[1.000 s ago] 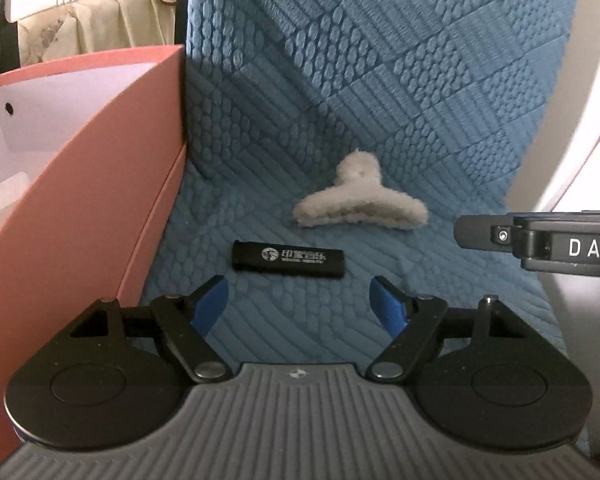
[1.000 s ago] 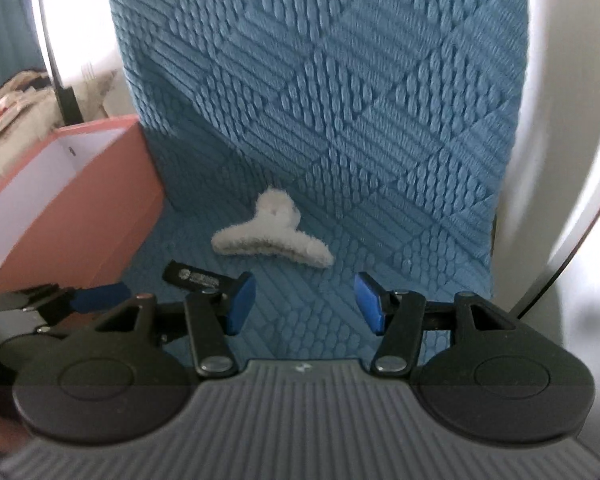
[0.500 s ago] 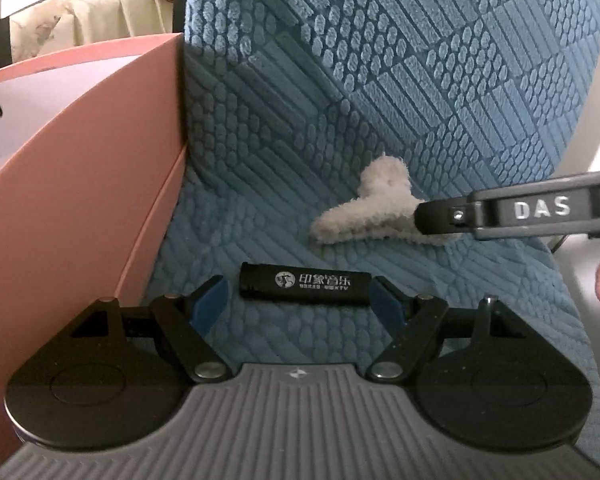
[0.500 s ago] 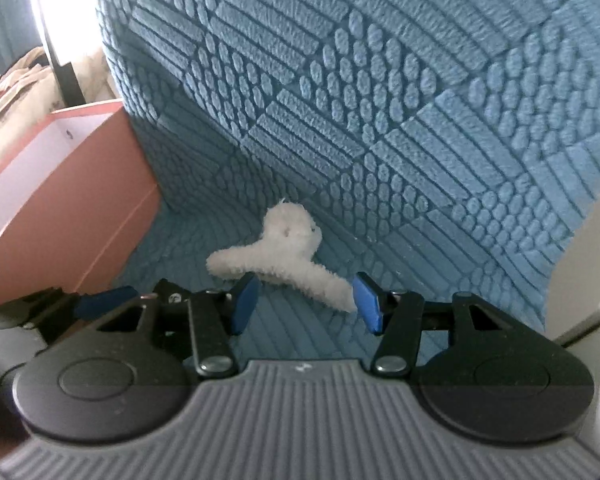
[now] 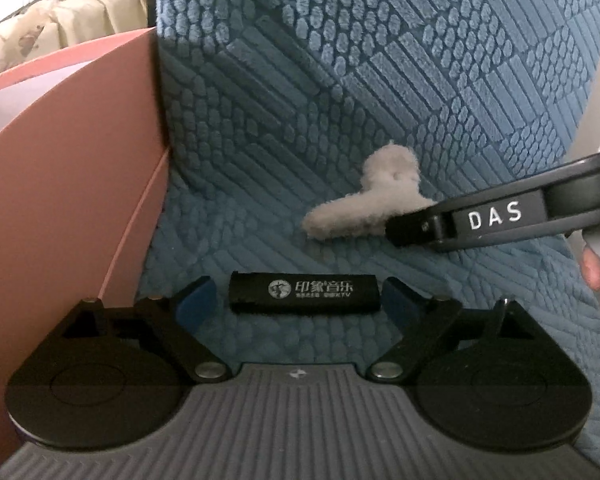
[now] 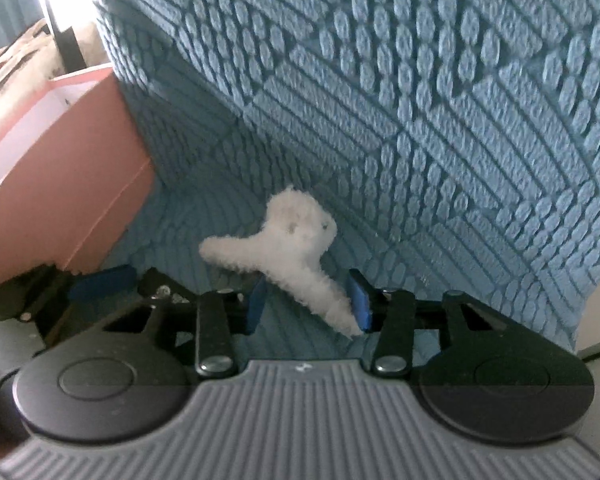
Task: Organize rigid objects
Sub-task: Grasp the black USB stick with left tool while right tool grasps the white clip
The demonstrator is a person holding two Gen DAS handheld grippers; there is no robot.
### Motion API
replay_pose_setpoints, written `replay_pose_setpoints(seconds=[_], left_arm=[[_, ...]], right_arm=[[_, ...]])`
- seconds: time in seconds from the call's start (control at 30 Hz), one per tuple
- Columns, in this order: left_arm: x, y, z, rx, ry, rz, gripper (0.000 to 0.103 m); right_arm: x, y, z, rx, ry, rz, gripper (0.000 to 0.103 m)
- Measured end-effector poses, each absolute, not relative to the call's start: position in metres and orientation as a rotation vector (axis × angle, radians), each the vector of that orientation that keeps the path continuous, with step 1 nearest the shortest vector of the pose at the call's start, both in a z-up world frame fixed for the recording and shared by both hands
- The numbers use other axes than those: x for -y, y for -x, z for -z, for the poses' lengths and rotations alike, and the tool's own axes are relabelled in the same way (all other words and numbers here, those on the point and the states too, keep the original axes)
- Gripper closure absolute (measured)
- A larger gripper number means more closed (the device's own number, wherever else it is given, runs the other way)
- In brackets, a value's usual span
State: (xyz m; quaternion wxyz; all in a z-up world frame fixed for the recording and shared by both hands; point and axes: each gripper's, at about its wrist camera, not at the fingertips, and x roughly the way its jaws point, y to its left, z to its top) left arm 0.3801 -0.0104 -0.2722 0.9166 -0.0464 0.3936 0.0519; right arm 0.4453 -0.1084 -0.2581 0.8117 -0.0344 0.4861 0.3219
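Now both tongs straddle things on the blue chair seat.
Left tongs (image 5: pixel 298 302) spread around a black lighter (image 5: pixel 303 293) printed "KTV"; right tongs (image 6: pixel 308 306), marked "DAS", released around the fuzzy hair clip (image 6: pixel 288 252); pink box (image 5: pixel 68 208) left.

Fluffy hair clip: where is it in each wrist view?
Left wrist: hair clip right of centre, beyond the black stick, right claw's arm over its right end.
Right wrist: hair clip centre, one leg between the pads.
Shared landmark: pink box, left.
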Motion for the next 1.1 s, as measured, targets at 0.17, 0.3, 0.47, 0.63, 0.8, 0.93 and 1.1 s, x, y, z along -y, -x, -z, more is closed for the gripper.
replay_pose_setpoints(seconds=[0.17, 0.3, 0.47, 0.63, 0.8, 0.93, 1.1], left_arm=[[0.016, -0.381, 0.276, -0.774, 0.072, -0.122, 0.01], [0.016, -0.381, 0.277, -0.768, 0.072, -0.129, 0.01], [0.012, -0.382, 0.277, -0.766, 0.075, -0.143, 0.015], [-0.004, -0.38, 0.272, -0.768, 0.169, -0.155, 0.017], [-0.006, -0.365, 0.261, -0.765, 0.196, -0.143, 0.017], [-0.003, -0.351, 0.253, -0.769, 0.209, -0.141, 0.017], [0.0, -0.34, 0.25, -0.793, 0.198, -0.141, 0.017]], right_arm=[[0.115, -0.453, 0.262, -1.097, -0.039, -0.683, 0.076], [0.109, -0.451, 0.262, -1.094, -0.018, -0.686, 0.078], [0.095, -0.439, 0.262, -1.085, 0.017, -0.682, 0.081], [0.086, -0.43, 0.261, -1.097, 0.026, -0.682, 0.085], [0.09, -0.411, 0.262, -1.093, 0.03, -0.658, 0.085], [0.094, -0.394, 0.259, -1.094, 0.011, -0.636, 0.086], [0.1, -0.368, 0.255, -1.098, 0.007, -0.614, 0.087]])
